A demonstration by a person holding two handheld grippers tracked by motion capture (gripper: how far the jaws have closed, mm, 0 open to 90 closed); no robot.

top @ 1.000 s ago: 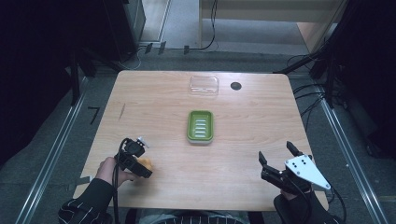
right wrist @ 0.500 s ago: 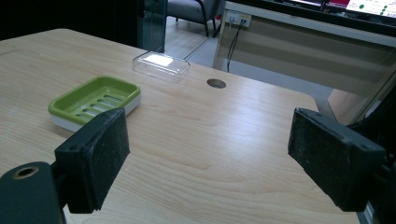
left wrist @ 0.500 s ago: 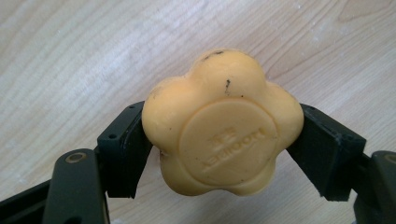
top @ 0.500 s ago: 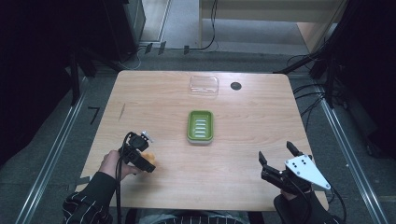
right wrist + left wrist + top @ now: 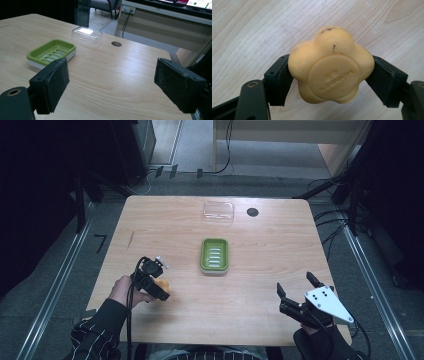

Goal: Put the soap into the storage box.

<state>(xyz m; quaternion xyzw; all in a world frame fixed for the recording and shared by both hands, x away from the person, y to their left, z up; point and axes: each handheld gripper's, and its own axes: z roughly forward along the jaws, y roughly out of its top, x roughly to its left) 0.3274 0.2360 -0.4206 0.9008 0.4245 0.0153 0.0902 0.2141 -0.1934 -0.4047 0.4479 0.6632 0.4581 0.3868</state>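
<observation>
A pale wooden surface [image 5: 260, 285] with rounded corners is seen from above, set on a grey floor [image 5: 50, 285] in a dim room; dark equipment and cables [image 5: 325, 185] are ranged beyond its far edge. One small round dark hole [image 5: 252, 212] is cut near the far edge.

Three loose things can be counted. One green soap dish [image 5: 215, 255] lies at the middle of the surface. One clear plastic lid [image 5: 218, 212] rests near the far edge, just left of the hole. One yellow flower-shaped soap [image 5: 330, 65] is clamped between the jaws of the left tool [image 5: 161, 287], near the front-left corner. Raised lettering is stamped on the soap, but it is reversed and too faint to be read. Whether the soap touches the surface cannot be told.

The right tool [image 5: 297, 290] is held at the front-right corner with its jaws spread wide and nothing between them. A striped sleeve [image 5: 95, 335] is cut off at the bottom edge.
</observation>
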